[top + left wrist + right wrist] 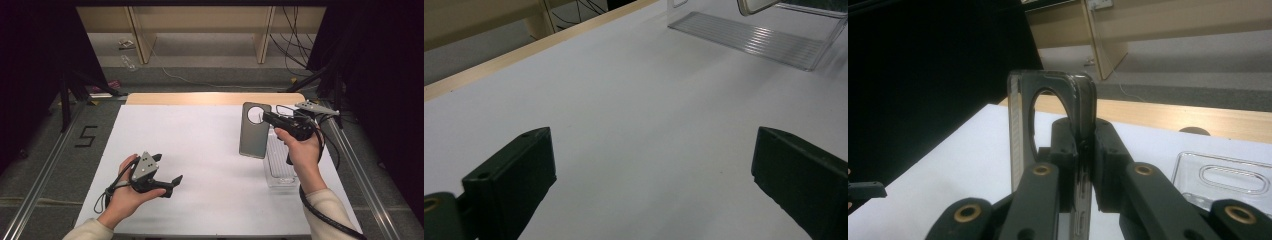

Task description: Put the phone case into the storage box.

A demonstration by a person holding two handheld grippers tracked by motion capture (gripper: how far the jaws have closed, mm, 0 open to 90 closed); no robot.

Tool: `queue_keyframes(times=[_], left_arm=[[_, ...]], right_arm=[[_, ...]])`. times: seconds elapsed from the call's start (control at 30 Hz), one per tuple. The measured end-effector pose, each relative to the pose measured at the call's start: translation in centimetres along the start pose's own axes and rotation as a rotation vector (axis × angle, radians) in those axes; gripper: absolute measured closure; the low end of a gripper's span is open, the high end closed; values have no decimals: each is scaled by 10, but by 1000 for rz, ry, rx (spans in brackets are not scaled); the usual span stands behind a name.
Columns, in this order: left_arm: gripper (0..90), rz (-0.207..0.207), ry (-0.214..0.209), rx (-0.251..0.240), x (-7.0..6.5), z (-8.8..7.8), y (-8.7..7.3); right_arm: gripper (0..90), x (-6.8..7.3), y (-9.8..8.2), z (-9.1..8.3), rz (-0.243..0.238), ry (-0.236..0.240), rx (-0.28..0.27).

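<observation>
The right tongs (pixel 266 116) are clenched on the grey phone case (pixel 254 131) at its camera-hole end, lifted, long axis hanging toward the counter (pixel 200 150), just left of the clear tray (pixel 281 167). The left tongs (pixel 167 175) rest released, well apart to the left.

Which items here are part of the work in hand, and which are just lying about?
In the job:
- grey phone case, clamped in the right claw
- clear plastic tray beside it
- left claw, open, holding nothing

Lying about:
- litter on the floor beyond the table
- floor cable
</observation>
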State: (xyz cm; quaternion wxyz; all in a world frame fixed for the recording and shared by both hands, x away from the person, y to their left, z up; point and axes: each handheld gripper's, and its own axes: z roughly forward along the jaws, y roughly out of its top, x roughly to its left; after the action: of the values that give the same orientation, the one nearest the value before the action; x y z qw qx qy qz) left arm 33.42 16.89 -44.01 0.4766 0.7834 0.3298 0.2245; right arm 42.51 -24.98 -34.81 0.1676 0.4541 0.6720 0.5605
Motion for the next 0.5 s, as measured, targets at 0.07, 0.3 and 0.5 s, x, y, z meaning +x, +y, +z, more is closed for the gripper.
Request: queue_keyframes(times=[0.07,0.3,0.5], left_arm=[[35,0,-1,0,0,0,0],[36,-1,-3,0,0,0,0],[36,0,-4,1,0,1,0]], right_arm=[[822,-1,0,-1,2,-1,-1],[822,-3,0,-1,8,-7,-3],[822,-6,1,-3,12,-13,-7]])
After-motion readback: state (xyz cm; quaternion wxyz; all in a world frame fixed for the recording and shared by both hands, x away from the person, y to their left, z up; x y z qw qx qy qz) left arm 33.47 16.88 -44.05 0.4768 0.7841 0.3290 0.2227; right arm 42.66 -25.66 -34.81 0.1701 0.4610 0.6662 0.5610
